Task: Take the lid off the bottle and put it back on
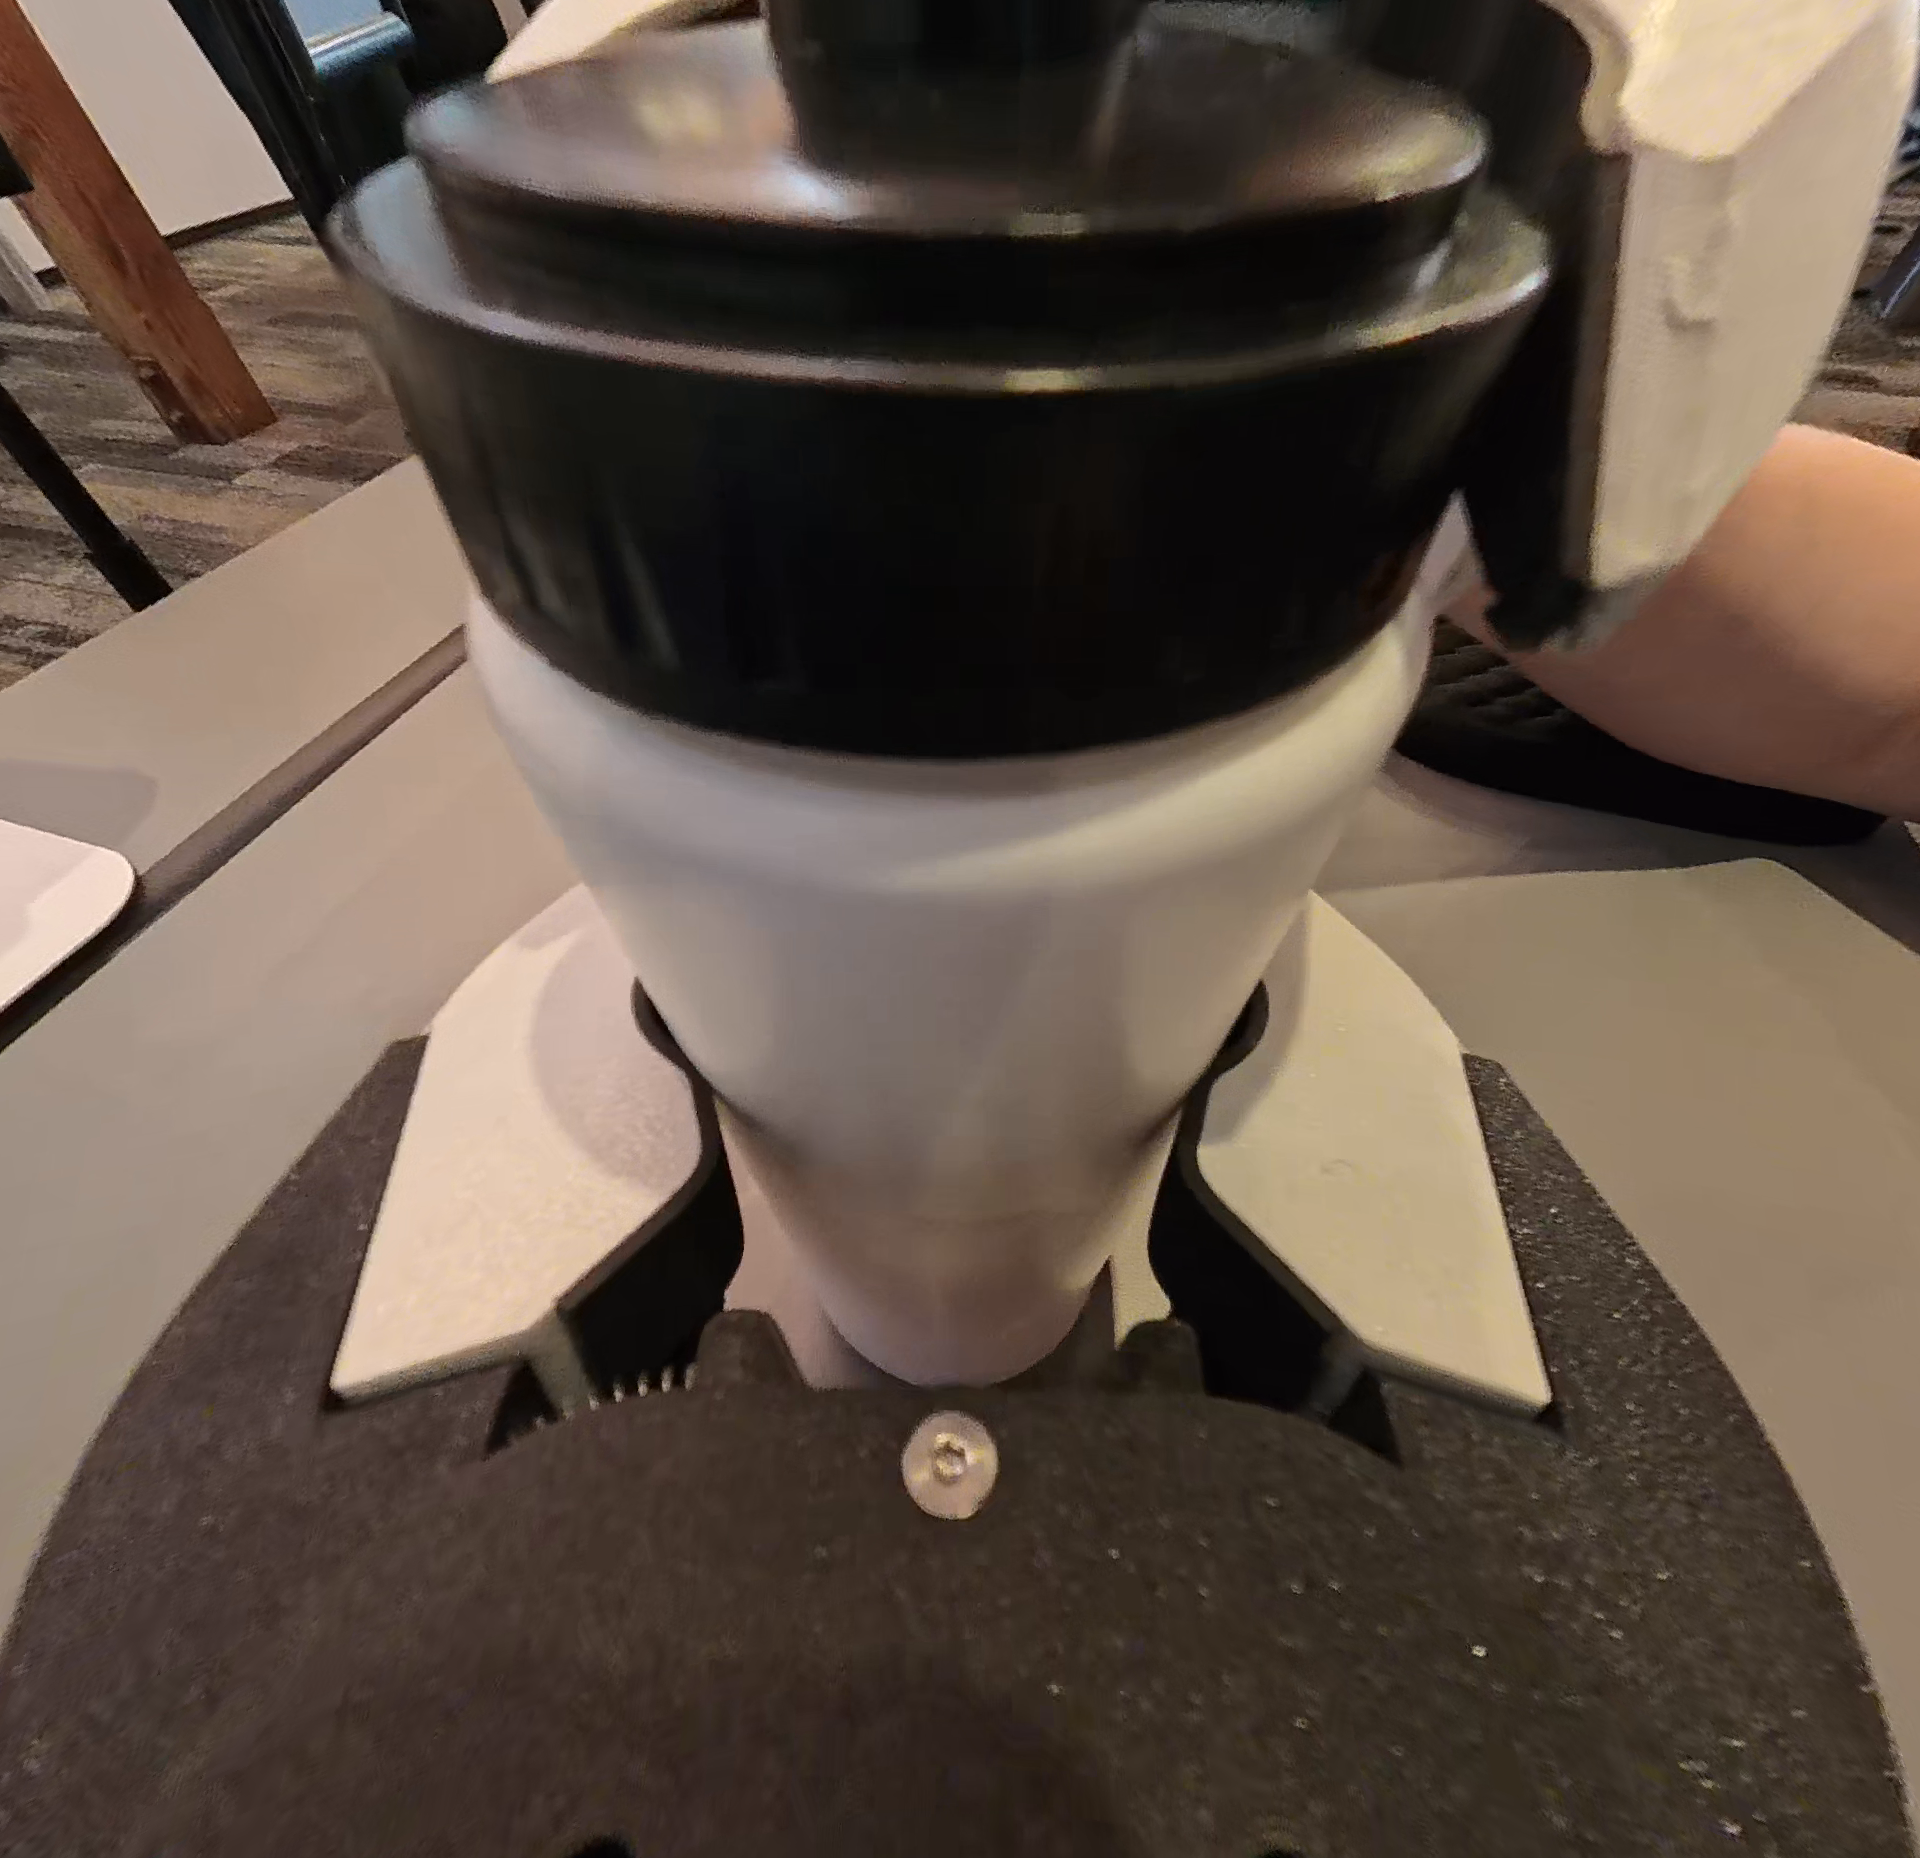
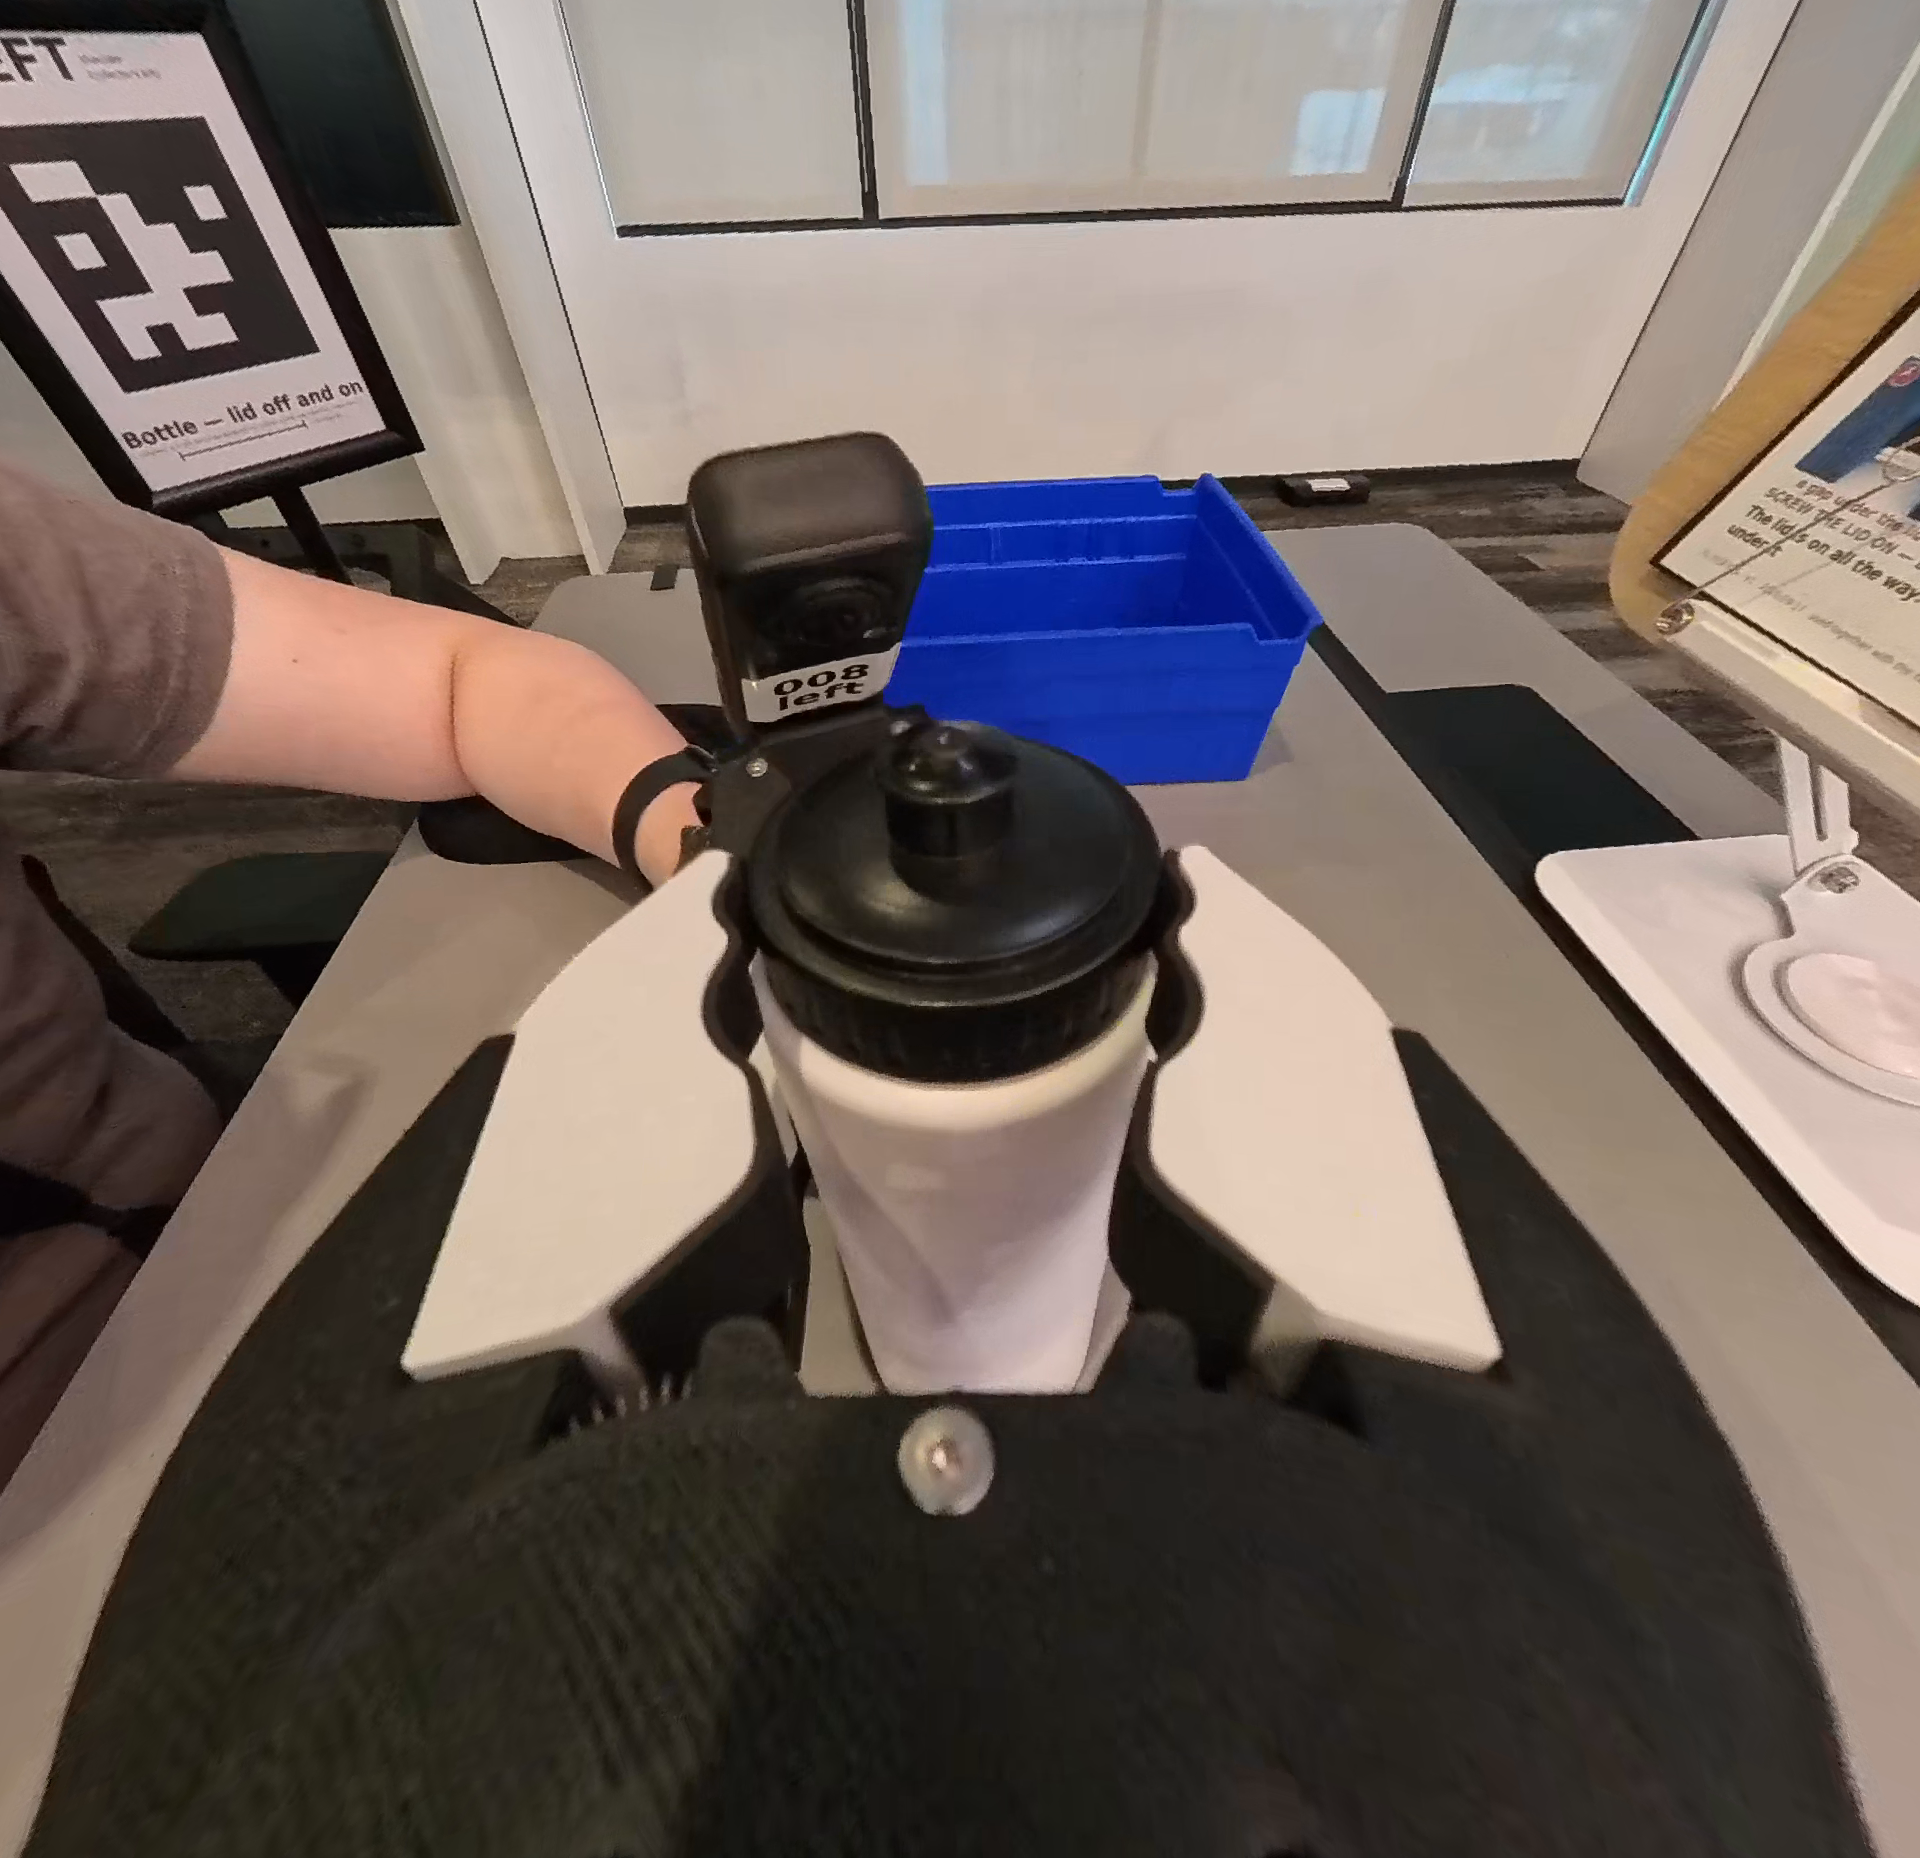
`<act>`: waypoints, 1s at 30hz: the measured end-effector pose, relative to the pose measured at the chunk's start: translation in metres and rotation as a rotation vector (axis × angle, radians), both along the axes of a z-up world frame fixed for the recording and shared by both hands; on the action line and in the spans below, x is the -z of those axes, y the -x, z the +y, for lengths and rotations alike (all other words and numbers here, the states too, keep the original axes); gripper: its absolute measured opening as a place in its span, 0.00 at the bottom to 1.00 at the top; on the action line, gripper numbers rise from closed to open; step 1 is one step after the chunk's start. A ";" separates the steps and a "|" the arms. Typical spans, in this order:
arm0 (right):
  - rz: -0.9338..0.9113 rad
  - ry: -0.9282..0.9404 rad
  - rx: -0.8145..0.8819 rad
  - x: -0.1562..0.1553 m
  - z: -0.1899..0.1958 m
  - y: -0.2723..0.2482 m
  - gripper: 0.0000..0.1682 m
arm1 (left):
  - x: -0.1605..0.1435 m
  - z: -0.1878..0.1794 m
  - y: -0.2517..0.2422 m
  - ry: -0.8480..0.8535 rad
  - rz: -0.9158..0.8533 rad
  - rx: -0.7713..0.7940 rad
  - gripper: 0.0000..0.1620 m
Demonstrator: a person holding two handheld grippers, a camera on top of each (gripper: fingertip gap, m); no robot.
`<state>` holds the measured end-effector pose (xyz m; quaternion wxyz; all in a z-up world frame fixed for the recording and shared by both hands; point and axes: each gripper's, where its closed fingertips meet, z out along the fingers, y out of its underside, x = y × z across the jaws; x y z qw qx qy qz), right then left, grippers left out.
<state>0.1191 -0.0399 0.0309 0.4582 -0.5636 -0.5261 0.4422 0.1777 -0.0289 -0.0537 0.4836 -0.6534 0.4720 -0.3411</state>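
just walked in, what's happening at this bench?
A person is working a white bottle with two handheld grippers on a grey table. The left gripper is clamped on the bottle's body, and the right gripper is closed around the black lid, which sits on the bottle. A blue bin stands behind.

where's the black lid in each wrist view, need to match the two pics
Left wrist view: the black lid fills the upper centre, on top of the white bottle, very close and blurred.
Right wrist view: it sits at centre, between the right gripper's white fingers.
Shared landmark: the white bottle body below the lid, in both views.
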 end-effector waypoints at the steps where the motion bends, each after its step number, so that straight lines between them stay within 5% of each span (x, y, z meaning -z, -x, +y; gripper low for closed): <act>1: -0.002 -0.002 0.003 0.000 0.000 0.000 0.45 | 0.000 0.000 0.000 0.002 0.003 -0.005 0.62; 30: -0.067 -0.055 0.038 0.005 0.005 -0.003 0.46 | 0.013 0.009 -0.004 -0.052 0.049 -0.059 0.66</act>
